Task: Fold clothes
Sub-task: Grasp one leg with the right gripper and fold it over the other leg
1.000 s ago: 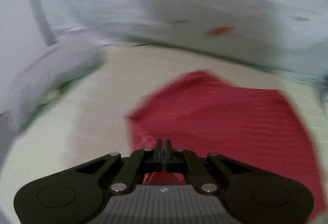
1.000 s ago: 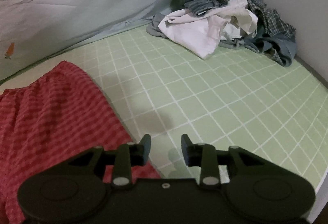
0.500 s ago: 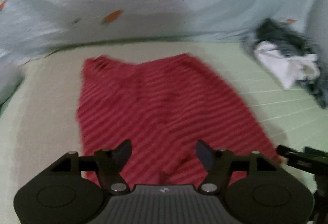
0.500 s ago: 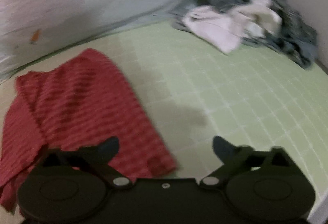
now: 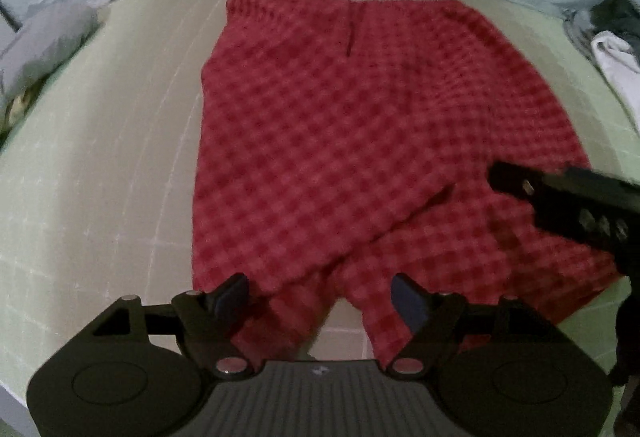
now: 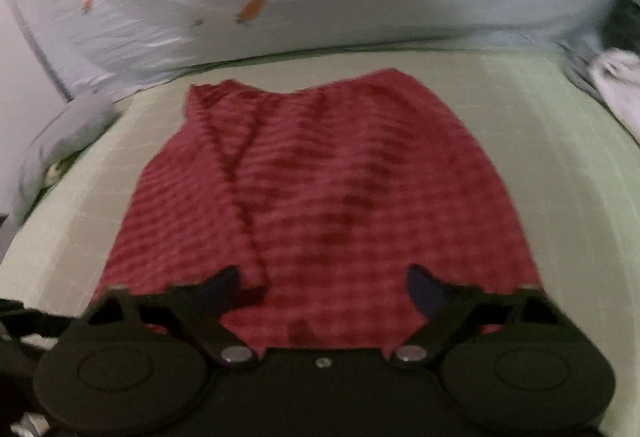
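garment: red checked shorts lie spread flat on the green gridded mat, waistband at the far edge, two leg hems at the near edge.
long axis: runs near to far, in line with both grippers' fingers.
fold state: a diagonal edge crosses the lower half in the left wrist view, and a lengthwise crease shows left of centre in the right wrist view; whether this is a laid fold or only a wrinkle, I cannot tell.
left gripper: jaws wide, holding nothing; poised over the near hems at the notch between the legs.
right gripper: jaws wide, holding nothing; over the near hem of the right leg. Its body enters the left wrist view from the right, above the cloth.
nearer hand: both sit at the near edge; left is nearer the left leg, right nearer the right.
key relation: cloth lies straight ahead of and below both jaws.
other clothes: unsorted pile at far right, well apart.
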`<state>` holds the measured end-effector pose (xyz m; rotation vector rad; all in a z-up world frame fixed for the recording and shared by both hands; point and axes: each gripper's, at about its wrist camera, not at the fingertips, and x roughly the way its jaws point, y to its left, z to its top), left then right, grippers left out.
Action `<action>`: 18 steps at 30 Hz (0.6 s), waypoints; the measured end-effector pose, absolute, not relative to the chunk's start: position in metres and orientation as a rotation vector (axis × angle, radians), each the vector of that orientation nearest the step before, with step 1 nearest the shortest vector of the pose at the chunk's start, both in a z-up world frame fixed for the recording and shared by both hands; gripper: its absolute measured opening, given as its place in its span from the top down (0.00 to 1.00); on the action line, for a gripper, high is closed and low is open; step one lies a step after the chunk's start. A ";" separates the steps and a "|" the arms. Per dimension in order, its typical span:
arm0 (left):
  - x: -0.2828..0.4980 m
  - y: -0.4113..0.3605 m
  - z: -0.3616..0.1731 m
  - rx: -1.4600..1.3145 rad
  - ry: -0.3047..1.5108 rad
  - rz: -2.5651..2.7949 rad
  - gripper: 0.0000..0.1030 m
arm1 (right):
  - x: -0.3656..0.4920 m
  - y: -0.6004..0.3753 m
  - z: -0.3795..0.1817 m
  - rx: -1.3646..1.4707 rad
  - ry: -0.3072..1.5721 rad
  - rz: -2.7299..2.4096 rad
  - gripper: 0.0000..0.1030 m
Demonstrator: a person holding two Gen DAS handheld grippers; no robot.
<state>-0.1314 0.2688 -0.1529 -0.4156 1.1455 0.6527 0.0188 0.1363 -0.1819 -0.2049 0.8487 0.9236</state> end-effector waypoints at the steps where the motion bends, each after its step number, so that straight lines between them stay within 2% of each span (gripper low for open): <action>1: -0.131 0.267 -0.157 -0.423 1.156 0.669 0.23 | 0.017 0.141 -0.182 -0.225 0.832 0.950 0.39; 5: -0.133 0.263 -0.172 -0.446 1.202 0.732 0.22 | 0.018 0.158 -0.190 -0.240 0.870 1.073 0.50; 7: -0.136 0.266 -0.176 -0.473 1.198 0.773 0.12 | 0.019 0.167 -0.197 -0.260 0.893 1.111 0.53; 10: -0.141 0.272 -0.181 -0.534 1.196 0.818 0.06 | 0.019 0.173 -0.204 -0.291 0.922 1.139 0.74; 13: -0.144 0.275 -0.183 -0.570 1.190 0.837 0.03 | 0.019 0.177 -0.209 -0.312 0.922 1.157 0.84; 14: -0.145 0.276 -0.184 -0.573 1.190 0.840 0.02 | 0.021 0.173 -0.206 -0.308 0.920 1.147 0.97; 18: -0.146 0.277 -0.184 -0.563 1.195 0.846 0.02 | 0.029 0.157 -0.196 -0.289 0.913 1.106 0.98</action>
